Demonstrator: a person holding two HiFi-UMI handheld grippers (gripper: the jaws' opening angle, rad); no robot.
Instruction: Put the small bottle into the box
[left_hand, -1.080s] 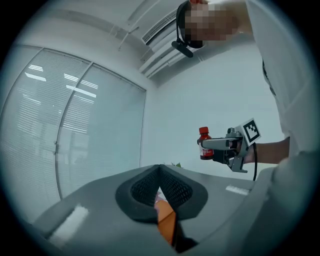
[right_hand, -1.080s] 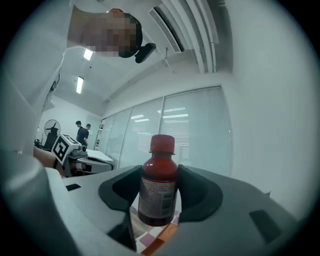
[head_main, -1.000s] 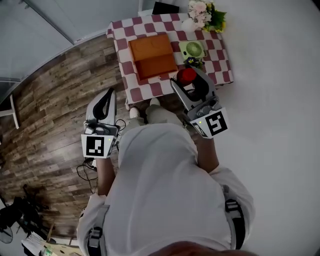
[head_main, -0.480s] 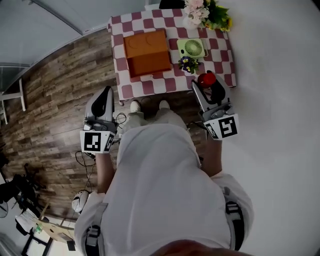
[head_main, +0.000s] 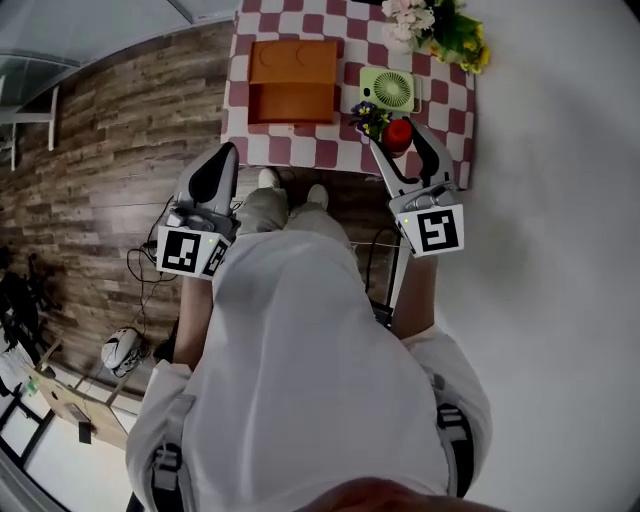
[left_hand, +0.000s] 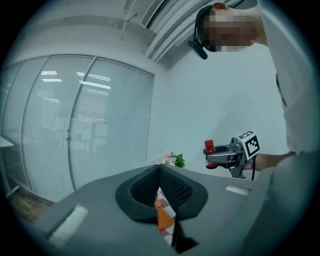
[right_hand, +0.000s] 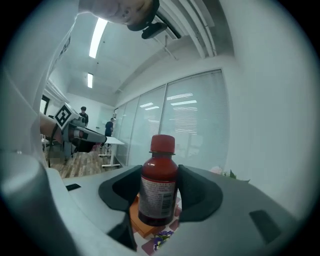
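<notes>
The small bottle (right_hand: 159, 182) is dark red with a brighter red cap and a white label of fine dark print. The right gripper (head_main: 400, 150) is pale grey with black pads, and its marker cube (head_main: 432, 229) carries black squares on white. The left gripper (left_hand: 160, 170) is the same grey and black. The surface (head_main: 440, 100) wears a maroon-and-white checked cloth. On it the box (head_main: 292, 80) is plain orange. At three o'clock from the box, the small fan (head_main: 387, 88) is pale green. At seven o'clock from the fan, the little flowers (head_main: 368, 115) are purple and yellow. At one o'clock from the fan, the bouquet (head_main: 437, 22) is pink-white, yellow and green. The floor (head_main: 110, 170) is streaked brown plank.
</notes>
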